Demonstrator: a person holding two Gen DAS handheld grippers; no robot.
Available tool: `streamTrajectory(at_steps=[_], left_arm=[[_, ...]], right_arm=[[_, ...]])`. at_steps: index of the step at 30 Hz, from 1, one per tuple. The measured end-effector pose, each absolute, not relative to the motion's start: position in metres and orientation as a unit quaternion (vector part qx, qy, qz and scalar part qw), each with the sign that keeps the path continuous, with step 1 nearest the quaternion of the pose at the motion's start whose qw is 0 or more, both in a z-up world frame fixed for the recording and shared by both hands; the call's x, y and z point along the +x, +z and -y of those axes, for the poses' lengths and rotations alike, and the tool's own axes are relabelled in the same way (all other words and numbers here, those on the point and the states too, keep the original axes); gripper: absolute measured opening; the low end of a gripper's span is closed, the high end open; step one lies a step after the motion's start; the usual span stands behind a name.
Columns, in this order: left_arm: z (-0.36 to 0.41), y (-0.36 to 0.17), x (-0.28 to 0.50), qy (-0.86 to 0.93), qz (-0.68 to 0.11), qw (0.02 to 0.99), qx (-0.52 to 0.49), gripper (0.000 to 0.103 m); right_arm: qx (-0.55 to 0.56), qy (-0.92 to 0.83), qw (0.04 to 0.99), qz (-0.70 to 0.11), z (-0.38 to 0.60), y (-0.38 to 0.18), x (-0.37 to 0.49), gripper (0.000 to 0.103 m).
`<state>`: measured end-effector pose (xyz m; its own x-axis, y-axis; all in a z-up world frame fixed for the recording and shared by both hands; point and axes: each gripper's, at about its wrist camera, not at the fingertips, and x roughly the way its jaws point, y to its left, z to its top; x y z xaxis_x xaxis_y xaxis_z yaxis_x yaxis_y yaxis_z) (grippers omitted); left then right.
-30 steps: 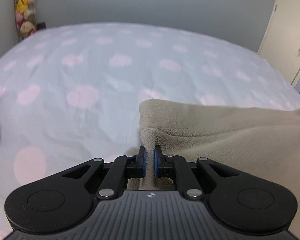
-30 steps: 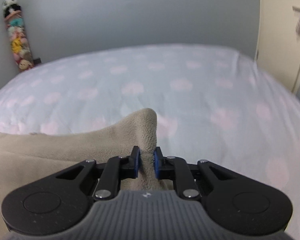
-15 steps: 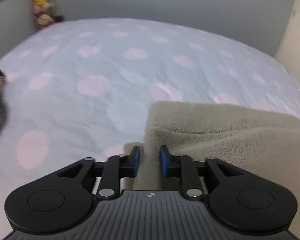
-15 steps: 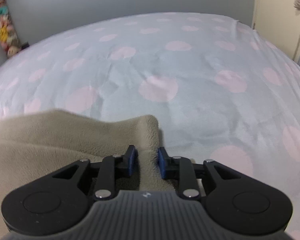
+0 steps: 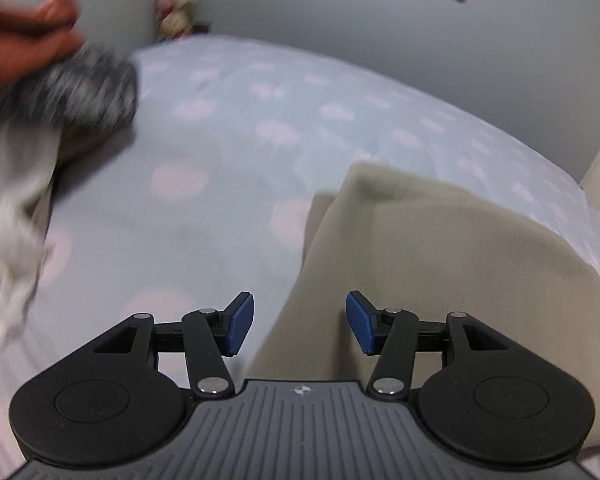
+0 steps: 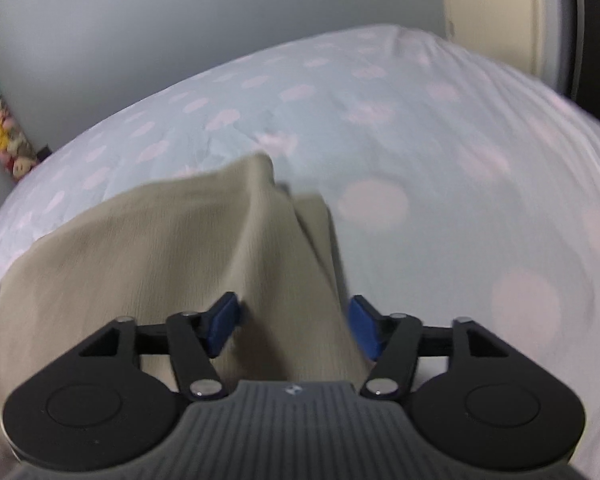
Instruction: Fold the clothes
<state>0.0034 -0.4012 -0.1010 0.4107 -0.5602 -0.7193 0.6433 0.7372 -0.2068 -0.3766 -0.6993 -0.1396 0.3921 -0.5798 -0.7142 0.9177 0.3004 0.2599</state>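
Observation:
A beige fleece garment (image 5: pixel 440 248) lies folded on the bed, its left edge running under my left gripper (image 5: pixel 300 322). That gripper is open, blue pads wide apart, above the garment's left edge and holding nothing. In the right wrist view the same beige garment (image 6: pixel 160 248) spreads to the left, with a raised fold running toward my right gripper (image 6: pixel 294 326). This one is open too, its pads standing either side of the fold without pinching it.
The bed (image 5: pixel 228 128) has a pale blue sheet with pink dots. At the left, a person's hand (image 5: pixel 24 32) holds a dark patterned cloth (image 5: pixel 84 92) over a white garment (image 5: pixel 8 240). Plush toys (image 6: pixel 4 140) hang in the corner. A cream door (image 6: pixel 496 12) stands right.
Both grippers have opened and let go of the beige garment, then drawn back and up. A hand with a dark cloth has come into the left wrist view.

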Motion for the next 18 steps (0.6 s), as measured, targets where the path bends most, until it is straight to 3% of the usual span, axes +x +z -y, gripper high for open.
streamTrajectory(at_steps=[9, 13, 18], left_arm=[[0.367, -0.121, -0.008, -0.334, -0.446, 0.83, 0.007, 0.053], [0.354, -0.126, -0.007, -0.324, -0.462, 0.825, -0.023, 0.056], [0.339, -0.135, -0.003, -0.31, -0.485, 0.815, -0.07, 0.068]], right_arm=[[0.363, -0.537, 0.718, -0.255, 0.647, -0.162, -0.401, 0.073], [0.439, -0.539, 0.692, -0.196, 0.642, -0.174, -0.429, 0.074], [0.495, -0.53, 0.666, -0.177, 0.642, -0.186, -0.441, 0.079]])
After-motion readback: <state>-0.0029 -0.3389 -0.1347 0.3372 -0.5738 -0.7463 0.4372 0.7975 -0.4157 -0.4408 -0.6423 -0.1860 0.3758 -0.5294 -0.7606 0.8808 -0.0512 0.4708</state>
